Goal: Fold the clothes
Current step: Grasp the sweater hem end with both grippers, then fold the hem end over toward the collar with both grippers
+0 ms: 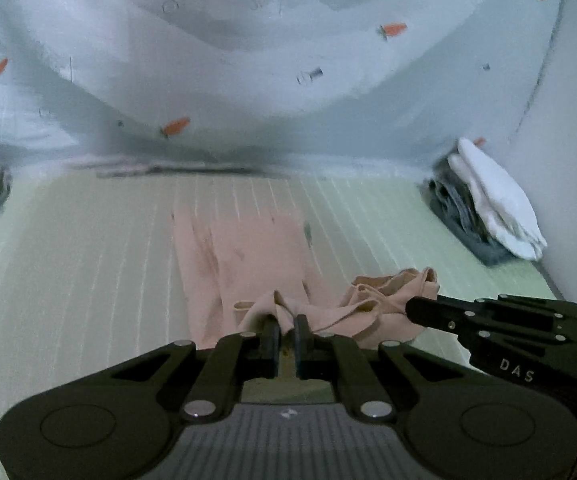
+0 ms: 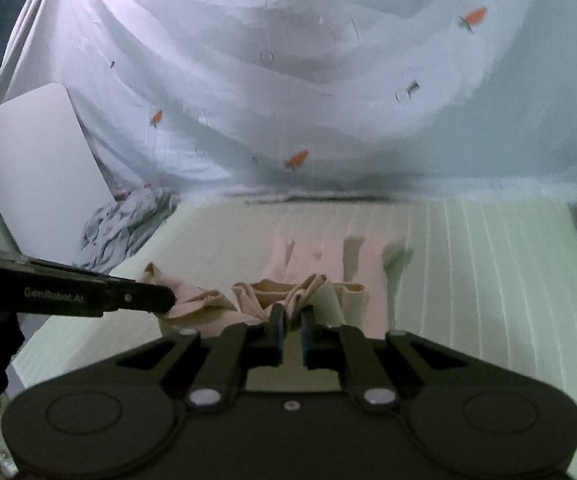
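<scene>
A pale pink garment [image 1: 244, 256] hangs from both grippers over a light green striped sheet [image 1: 88, 248]. My left gripper [image 1: 287, 326] is shut on one bunched corner of its edge. In the same view the right gripper [image 1: 412, 309] comes in from the right, closed on the other corner. Seen from the right wrist, the right gripper [image 2: 294, 318] pinches gathered pink folds [image 2: 264, 292], and the left gripper [image 2: 170, 300] grips the cloth at the left. The lower part of the pink garment [image 2: 320, 252] trails onto the sheet, blurred.
A stack of folded clothes [image 1: 484, 204], white on top of grey, sits at the right by the wall. A crumpled grey heap [image 2: 124, 228] and a white pillow [image 2: 36, 160] lie at the left. A white carrot-print cloth [image 1: 248, 60] drapes across the back.
</scene>
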Motion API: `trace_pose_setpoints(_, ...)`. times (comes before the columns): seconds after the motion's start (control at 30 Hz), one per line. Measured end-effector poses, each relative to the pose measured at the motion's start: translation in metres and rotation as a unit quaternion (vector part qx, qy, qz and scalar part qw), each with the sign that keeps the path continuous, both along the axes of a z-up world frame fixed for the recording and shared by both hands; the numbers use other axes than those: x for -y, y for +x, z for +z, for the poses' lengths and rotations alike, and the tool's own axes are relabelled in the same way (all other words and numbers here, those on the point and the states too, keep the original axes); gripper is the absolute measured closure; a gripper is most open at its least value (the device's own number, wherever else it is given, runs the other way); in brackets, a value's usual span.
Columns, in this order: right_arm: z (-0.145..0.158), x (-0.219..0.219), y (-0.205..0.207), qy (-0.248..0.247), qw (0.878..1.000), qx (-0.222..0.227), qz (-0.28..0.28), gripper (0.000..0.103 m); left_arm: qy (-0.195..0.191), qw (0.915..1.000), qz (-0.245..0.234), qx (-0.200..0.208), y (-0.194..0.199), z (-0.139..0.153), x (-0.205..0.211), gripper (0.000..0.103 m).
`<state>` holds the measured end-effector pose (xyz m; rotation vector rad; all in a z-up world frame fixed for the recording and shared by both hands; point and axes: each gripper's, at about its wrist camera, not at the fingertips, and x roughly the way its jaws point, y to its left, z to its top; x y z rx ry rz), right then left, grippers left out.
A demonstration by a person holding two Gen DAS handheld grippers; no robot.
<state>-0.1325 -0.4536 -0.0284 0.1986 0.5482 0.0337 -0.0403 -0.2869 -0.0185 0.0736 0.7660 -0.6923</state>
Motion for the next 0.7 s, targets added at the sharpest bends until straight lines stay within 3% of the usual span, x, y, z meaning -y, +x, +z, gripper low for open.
trace_pose_setpoints(0.37, -0.012, 0.026, 0.121, -0.045, 0.998, 0.04, -0.021, 0.097, -0.004, 0.9993, 0.037, -0.003, 0.116, -0.01, 0.031, 0.096)
trace_pose_setpoints(0.57, -0.05, 0.055, 0.21, -0.06, 0.998, 0.007, -0.026, 0.098, 0.006, 0.9929, 0.096, -0.071, 0.208, -0.066, 0.058, 0.097)
trace_pose_setpoints(0.7, -0.103, 0.081, 0.267, -0.048, 0.996, -0.052, -0.059, 0.102, 0.038, 0.9843, 0.136, -0.106, 0.249, -0.119, 0.069, 0.099)
